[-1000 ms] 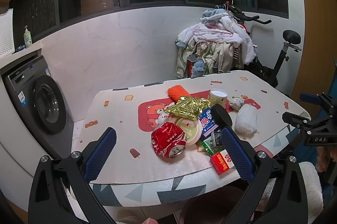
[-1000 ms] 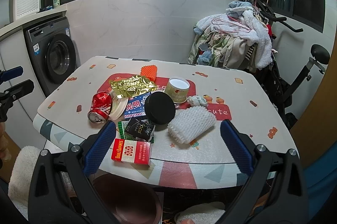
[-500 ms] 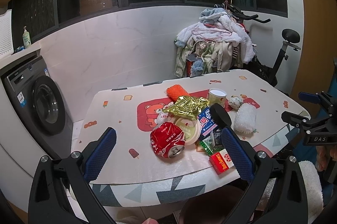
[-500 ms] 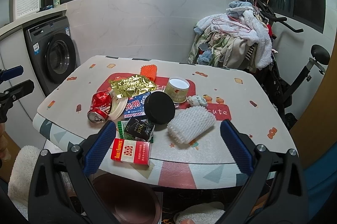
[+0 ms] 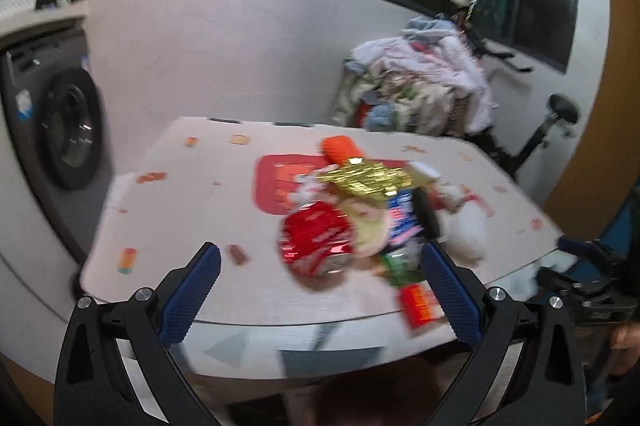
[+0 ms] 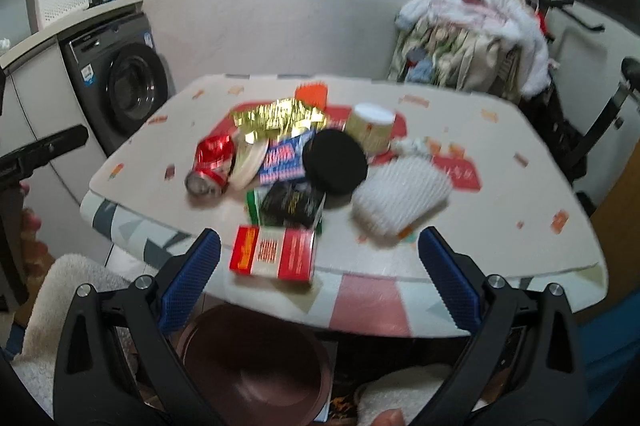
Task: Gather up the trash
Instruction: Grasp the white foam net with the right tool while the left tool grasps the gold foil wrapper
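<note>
Behind your table [image 6: 520,226] stand a washing machine [image 6: 128,90] at the left and a heap of laundry [image 6: 472,42] at the right; both views are blurred.

Your left gripper [image 5: 320,278] hovers short of the table's near edge, tilted slightly down, its blue pads [image 5: 192,292] spread wide and released, with nothing between them. The crushed red can [image 5: 316,240] lies just past them, touching the pale round lid [image 5: 370,230].

Your right gripper [image 6: 318,266] is held the same way, low and in front of the table, pads [image 6: 190,278] wide apart and empty. The red and white box [image 6: 274,254] lies at the table's near edge, framed between the fingers but not touched.

The trash sits bunched in the middle of the table. From left to right in the right view: the can [image 6: 212,162], the lid [image 6: 250,160], the gold foil bag [image 6: 276,118] behind them, a blue packet [image 6: 282,160], a dark pouch [image 6: 290,202], a black disc [image 6: 334,160] leaning on the heap, a paper cup [image 6: 370,126] and a white foam net [image 6: 400,196].

Only the right view shows the brown bin [image 6: 256,362] on the floor under the table edge, and the left gripper's black frame [image 6: 36,154] at its left border. Only the left view shows the right gripper's frame [image 5: 592,290] at its right side, with the box [image 5: 418,302] nearly lost behind the right pad.
</note>
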### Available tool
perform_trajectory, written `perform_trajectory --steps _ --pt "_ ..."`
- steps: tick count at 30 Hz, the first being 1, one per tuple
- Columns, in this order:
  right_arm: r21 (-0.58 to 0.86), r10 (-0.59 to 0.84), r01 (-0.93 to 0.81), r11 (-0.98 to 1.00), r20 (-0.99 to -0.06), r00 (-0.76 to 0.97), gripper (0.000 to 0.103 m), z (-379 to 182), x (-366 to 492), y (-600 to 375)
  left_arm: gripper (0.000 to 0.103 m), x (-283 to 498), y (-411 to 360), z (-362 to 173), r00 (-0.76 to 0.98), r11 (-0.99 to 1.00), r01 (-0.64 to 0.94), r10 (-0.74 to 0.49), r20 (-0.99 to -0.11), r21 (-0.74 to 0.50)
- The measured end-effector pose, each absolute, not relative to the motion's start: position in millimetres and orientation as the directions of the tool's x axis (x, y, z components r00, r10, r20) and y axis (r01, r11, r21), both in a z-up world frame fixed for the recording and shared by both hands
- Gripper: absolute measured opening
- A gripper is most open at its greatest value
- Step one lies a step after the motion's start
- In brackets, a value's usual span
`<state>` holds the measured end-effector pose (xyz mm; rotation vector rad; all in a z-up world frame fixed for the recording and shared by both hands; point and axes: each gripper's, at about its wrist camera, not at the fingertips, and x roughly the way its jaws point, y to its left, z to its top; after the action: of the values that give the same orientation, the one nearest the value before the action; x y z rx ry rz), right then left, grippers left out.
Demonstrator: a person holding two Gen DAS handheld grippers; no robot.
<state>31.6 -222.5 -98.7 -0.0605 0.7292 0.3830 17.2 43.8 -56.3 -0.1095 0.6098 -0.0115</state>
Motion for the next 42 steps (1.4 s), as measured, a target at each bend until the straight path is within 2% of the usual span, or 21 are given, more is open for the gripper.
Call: perform_trajectory --steps 6,11,21,24,26,27,28,30,31,35,39,42 --pt "0.091 0.279 -0.310 0.946 -0.712 0.645 0.098 -136.2 48.6 -230.9 0.098 26.4 61.1 -83.8 0.800 0.992 -0.044 -0.036 -0.599 -0.118" --pt "0.089 0.193 -0.192 0.977 -0.740 0.644 0.097 -159.0 83.4 -252.8 0.098 38.6 61.9 -105.1 0.760 0.992 -0.029 -0.059 -0.647 -0.124" --pt "0.363 0.282 -0.001 0.932 -0.723 0.630 0.097 -197.8 186.4 -282.2 0.098 61.4 54.1 -122.0 0.730 0.996 -0.068 0.012 -0.683 -0.056" --pt "0.366 0.278 0.029 0.930 -0.753 0.596 0.097 -209.0 206.8 -278.4 0.096 65.7 53.0 -122.9 0.726 0.997 -0.059 0.010 -0.688 -0.049" --pt "0.404 0.317 0.020 0.915 -0.748 0.584 0.075 -212.8 213.7 -276.2 0.086 69.4 53.4 -124.5 0.719 0.997 -0.056 0.003 -0.695 -0.054" --pt "0.420 0.340 0.000 0.907 -0.734 0.589 0.059 -211.1 212.9 -275.3 0.078 73.3 54.4 -126.3 0.707 0.996 -0.047 -0.017 -0.707 -0.071" --pt "0.423 0.353 -0.027 0.906 -0.717 0.601 0.051 -205.0 208.9 -272.7 0.075 77.2 54.7 -128.2 0.695 0.995 -0.040 -0.038 -0.718 -0.091" --pt "0.393 0.335 -0.056 0.918 -0.693 0.638 0.044 -193.3 198.7 -270.3 0.071 86.2 56.4 -130.2 0.680 0.991 -0.022 -0.082 -0.728 -0.133" --pt "0.393 0.340 -0.072 0.917 -0.675 0.655 0.042 -188.8 194.6 -270.6 0.070 91.7 56.7 -129.5 0.678 0.989 -0.015 -0.100 -0.728 -0.149" --pt "0.370 0.324 -0.103 0.923 -0.607 0.726 0.041 -165.8 176.2 -276.7 0.068 121.6 58.1 -123.7 0.665 0.965 0.013 -0.203 -0.719 -0.260" --pt "0.323 0.275 -0.095 0.942 -0.576 0.770 0.041 -153.1 166.9 -283.4 0.059 177.9 68.7 -126.7 0.620 0.883 -0.021 -0.356 -0.699 -0.468" --pt "0.329 0.265 -0.080 0.941 -0.571 0.777 0.041 -154.0 162.1 -293.0 0.052 215.6 71.4 -138.9 0.584 0.835 -0.080 -0.403 -0.705 -0.545"
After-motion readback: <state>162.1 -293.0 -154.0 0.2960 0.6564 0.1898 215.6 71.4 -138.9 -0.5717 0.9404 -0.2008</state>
